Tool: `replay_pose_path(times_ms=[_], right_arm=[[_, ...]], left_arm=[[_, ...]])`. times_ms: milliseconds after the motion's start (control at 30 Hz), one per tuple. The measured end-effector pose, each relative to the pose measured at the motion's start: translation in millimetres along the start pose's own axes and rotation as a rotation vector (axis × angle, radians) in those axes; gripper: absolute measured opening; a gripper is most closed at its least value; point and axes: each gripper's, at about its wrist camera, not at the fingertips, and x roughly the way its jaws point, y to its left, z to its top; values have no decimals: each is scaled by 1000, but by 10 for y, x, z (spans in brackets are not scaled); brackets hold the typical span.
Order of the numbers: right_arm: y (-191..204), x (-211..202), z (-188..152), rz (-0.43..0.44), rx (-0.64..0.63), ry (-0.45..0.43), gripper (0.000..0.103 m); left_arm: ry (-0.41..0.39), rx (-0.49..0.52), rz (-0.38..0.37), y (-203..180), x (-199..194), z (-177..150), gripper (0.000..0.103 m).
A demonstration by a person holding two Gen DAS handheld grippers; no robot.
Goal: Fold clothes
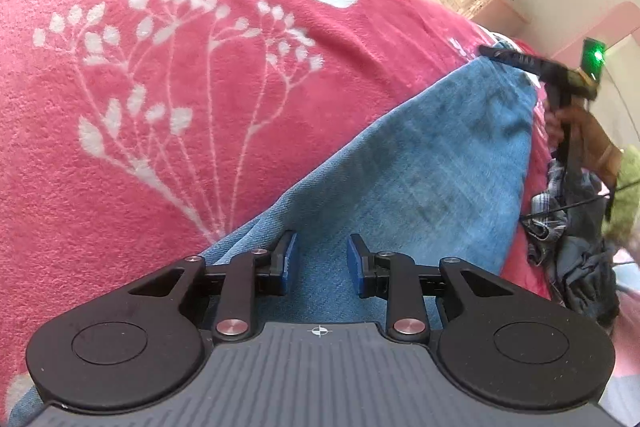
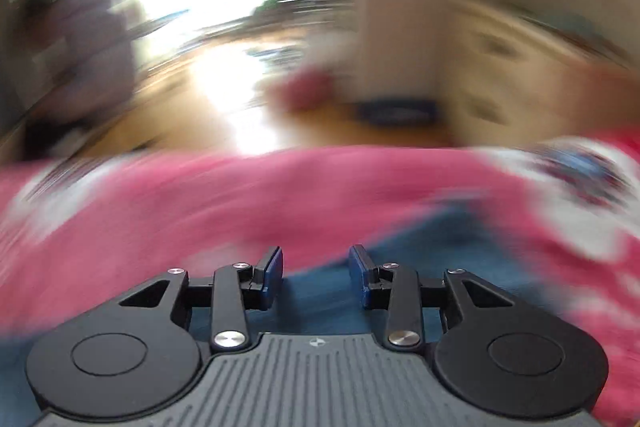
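Claws gape level above blue jeans on blanket.

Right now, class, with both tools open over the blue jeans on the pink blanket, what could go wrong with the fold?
1. The left tool could pinch the fluffy blanket along with the jeans.
2. The right tool view is blurred, so its grasp may miss the jeans' edge.
3. The clothes pile nearby might snag.

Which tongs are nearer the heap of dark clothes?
Right. The right tongs sit at the jeans' far edge, beside the heap; the left tongs hover over the jeans' near end.
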Motion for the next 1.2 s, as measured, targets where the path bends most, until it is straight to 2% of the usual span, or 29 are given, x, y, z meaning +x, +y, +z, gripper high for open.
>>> replay_pose_path(times_ms=[33,100,133,200,233,300,433,533,600,833,1000,1033,1100,1133,1200], right_arm=[[-253,11,56,-74,88,-16,39],[-730,-81,121,-144,299,-66,41],[-937,-203,96,-124,424,-116,42],[-1334,-471,-86,0,700,-217,48],[-1477,-567,-203,65,813,-234,56],[-1644,-678,-393,120,934,-206,60],[-1701,-649,-603,118,950,-49,72],[-1592,-478,-564,89,873,70,75],[-1520,-445,-526,81,840,86,79],[-1364,-310,-582,186,928,129,79],[-1353,-209,-644,206,990,90,78],[-1362,-198,-654,209,1004,78,73],[-1383,-184,-678,199,1023,66,53],[-1398,-181,-703,198,1038,63,38],[-1423,-210,-761,208,1067,57,27]], left_arm=[[-1,3,0,-3,1,-2,27],[-2,7,3,-12,11,-2,27],[-2,9,5,-17,13,-2,27],[1,18,10,-34,25,6,27],[4,23,12,-41,24,10,27],[12,26,14,-47,31,26,27],[25,32,18,-54,45,48,27],[31,47,24,-71,54,55,27],[31,49,26,-75,55,51,27],[25,44,22,-65,47,39,27],[24,49,21,-68,46,37,27],[24,51,20,-67,45,38,27],[22,54,20,-69,42,31,27],[20,56,20,-71,41,26,27],[14,59,21,-76,38,17,27]])
